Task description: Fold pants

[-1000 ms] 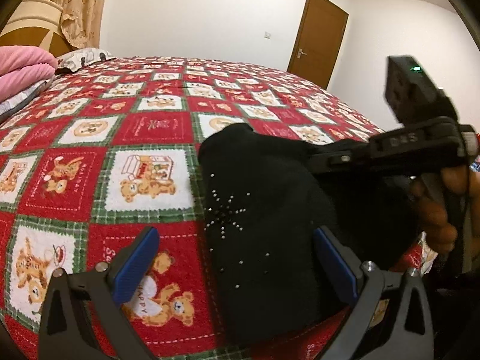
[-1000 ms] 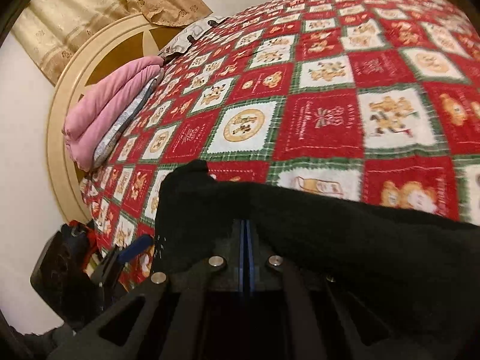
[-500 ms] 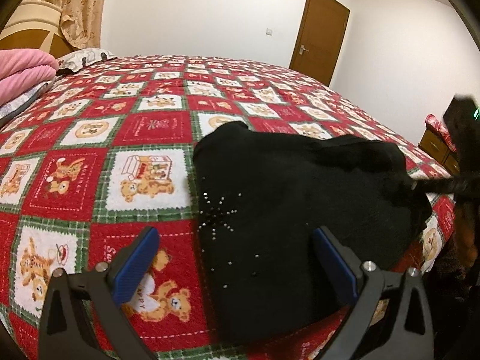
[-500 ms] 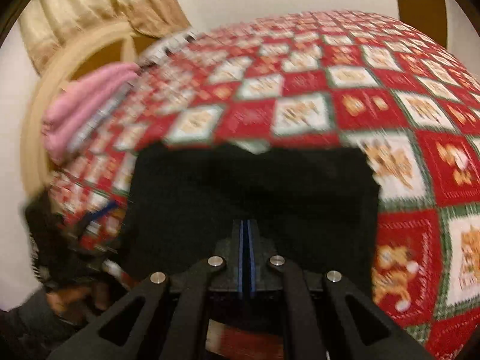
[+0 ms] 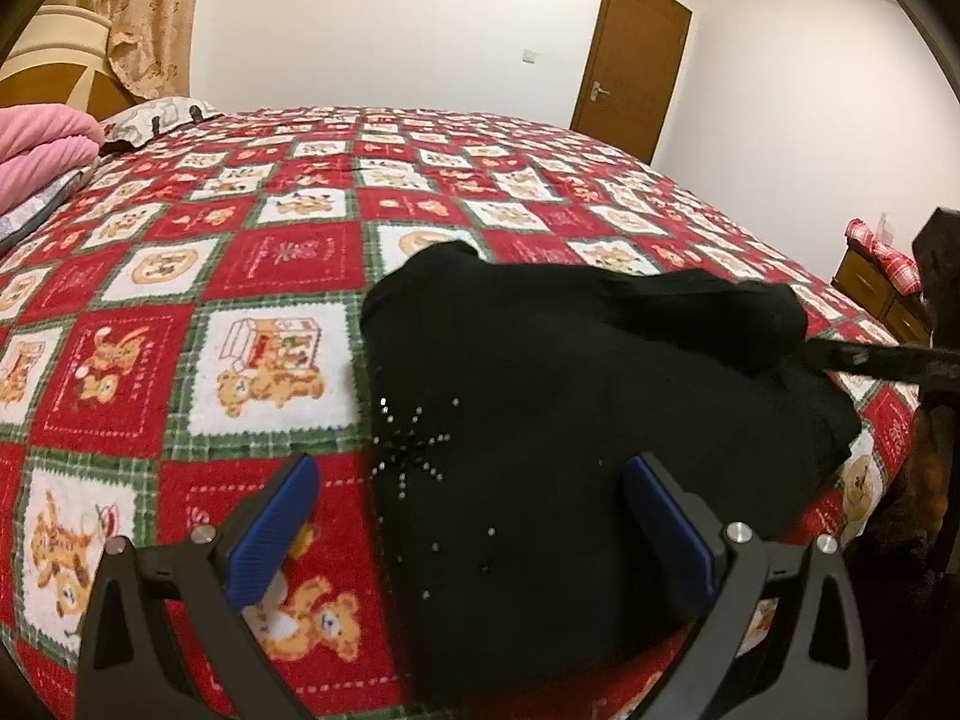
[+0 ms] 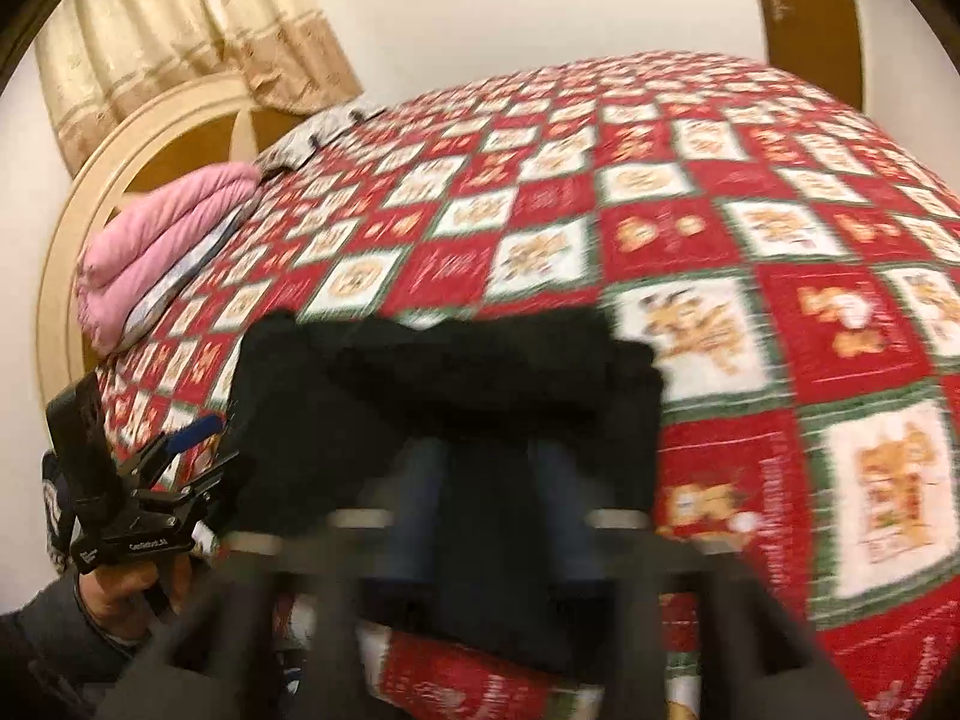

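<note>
Black pants [image 5: 570, 408] with small shiny studs lie folded in a thick bundle on the near edge of the bed; they also show in the right wrist view [image 6: 432, 396]. My left gripper [image 5: 468, 516] is open, its blue pads either side of the bundle's near end, holding nothing. My right gripper [image 6: 486, 516] is blurred with motion; its blue pads stand apart over the bundle's near edge. It shows as a dark bar at the far right of the left wrist view [image 5: 882, 360].
The bed has a red, white and green teddy-bear quilt [image 5: 270, 252]. A folded pink blanket [image 6: 162, 240] and pillow lie by the headboard [image 6: 78, 204]. A brown door [image 5: 636, 54] is at the back; a low wooden cabinet [image 5: 882, 294] stands right of the bed.
My right gripper, shut on the pants fabric a second ago, has swung right and back toward the bed's edge and opened. The fabric now lies on the bundle. My left gripper has held still.
</note>
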`<state>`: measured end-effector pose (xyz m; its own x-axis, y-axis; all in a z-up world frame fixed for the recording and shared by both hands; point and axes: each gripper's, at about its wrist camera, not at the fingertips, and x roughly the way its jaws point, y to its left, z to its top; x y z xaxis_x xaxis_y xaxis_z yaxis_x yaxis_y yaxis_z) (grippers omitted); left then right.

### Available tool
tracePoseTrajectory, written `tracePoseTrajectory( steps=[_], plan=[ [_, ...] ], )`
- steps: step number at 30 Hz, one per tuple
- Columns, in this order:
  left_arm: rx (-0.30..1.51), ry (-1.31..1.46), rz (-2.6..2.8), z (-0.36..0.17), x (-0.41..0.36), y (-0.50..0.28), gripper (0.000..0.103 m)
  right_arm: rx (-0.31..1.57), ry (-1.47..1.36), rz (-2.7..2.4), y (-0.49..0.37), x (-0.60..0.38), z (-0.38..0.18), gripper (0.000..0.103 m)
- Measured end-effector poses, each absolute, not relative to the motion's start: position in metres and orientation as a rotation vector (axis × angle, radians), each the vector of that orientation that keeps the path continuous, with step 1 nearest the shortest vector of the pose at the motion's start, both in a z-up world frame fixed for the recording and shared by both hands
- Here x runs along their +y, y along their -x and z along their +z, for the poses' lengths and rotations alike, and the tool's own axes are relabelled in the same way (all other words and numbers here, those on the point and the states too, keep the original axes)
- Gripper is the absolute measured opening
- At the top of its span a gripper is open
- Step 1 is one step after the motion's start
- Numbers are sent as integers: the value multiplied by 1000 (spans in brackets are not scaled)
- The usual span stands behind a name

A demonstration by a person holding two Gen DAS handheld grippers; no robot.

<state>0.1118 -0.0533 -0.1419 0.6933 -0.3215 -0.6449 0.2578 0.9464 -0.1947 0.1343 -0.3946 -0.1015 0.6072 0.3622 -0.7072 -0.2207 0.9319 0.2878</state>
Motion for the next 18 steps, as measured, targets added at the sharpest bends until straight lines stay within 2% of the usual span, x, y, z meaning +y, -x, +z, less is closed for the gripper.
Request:
tracePoseTrajectory(
  steps=[1,12,18],
  plan=[
    [739,90,-324,-142,-54,-113,103,848,-190,305,-135,-402,-101,77],
    [777,116,-364,-146,-55,-129,103,914,-275,237,-146,-433,-125,77],
    [776,63,-363,-147,-63,-132,103,890,-257,231,-145,-427,-129,77]
  ],
)
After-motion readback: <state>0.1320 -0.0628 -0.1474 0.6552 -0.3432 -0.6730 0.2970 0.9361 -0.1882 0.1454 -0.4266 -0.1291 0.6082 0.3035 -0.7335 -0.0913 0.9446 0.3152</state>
